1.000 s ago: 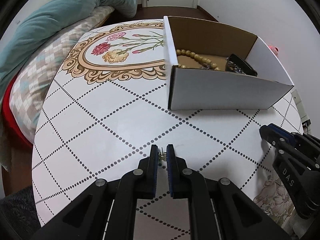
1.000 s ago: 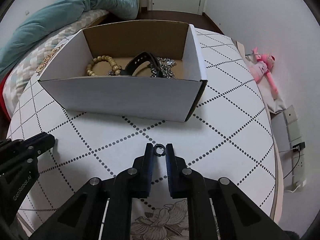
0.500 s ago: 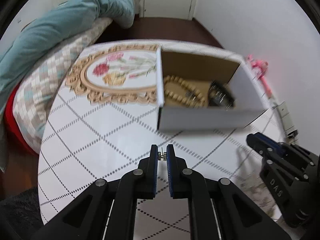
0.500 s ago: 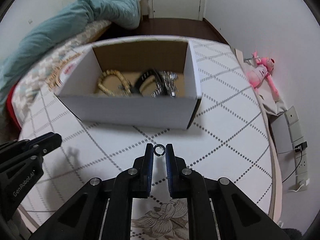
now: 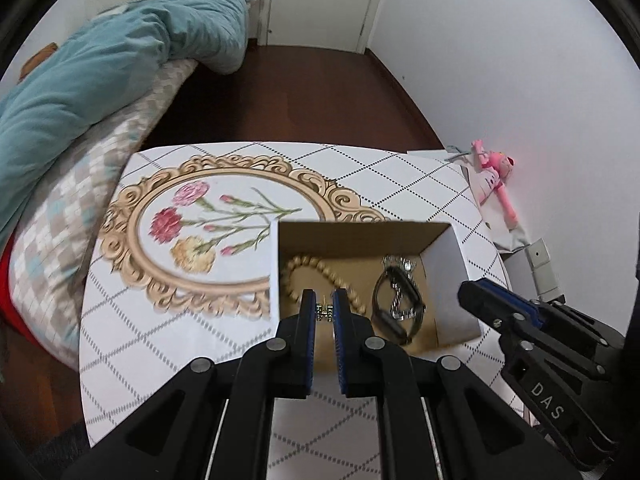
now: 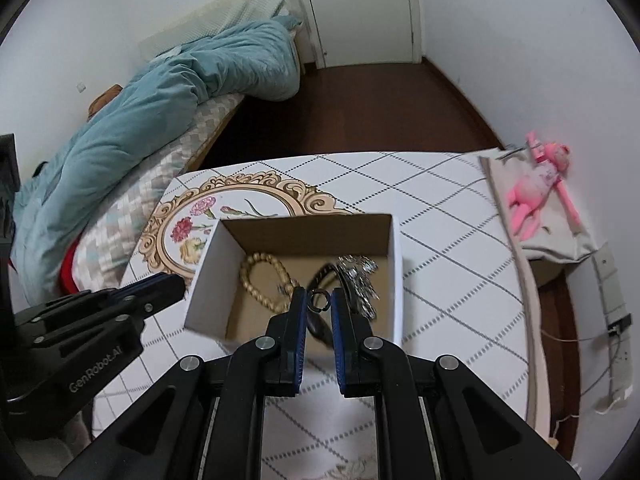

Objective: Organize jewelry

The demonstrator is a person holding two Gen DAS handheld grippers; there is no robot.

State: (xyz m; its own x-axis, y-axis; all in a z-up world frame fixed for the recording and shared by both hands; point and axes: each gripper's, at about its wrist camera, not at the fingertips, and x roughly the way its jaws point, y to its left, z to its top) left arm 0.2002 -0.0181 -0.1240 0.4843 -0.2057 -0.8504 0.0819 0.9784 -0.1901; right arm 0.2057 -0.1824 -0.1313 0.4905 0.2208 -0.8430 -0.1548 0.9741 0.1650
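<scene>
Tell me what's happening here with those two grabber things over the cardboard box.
A person is sorting jewelry into an open cardboard box on a patterned table. The left tongs pinch a small sparkly piece, and the right tongs pinch a dark ring. Both hang above the box and neither item has been released. Inside the box lie a beaded bracelet, a black watch and a silver chain piece.

Black two-finger grippers, blue-lined

Left gripper (image 5: 324, 312) and right gripper (image 6: 319, 300) are showing silver screws; white "GenRobot.AI" and "DAS" lettering.
</scene>
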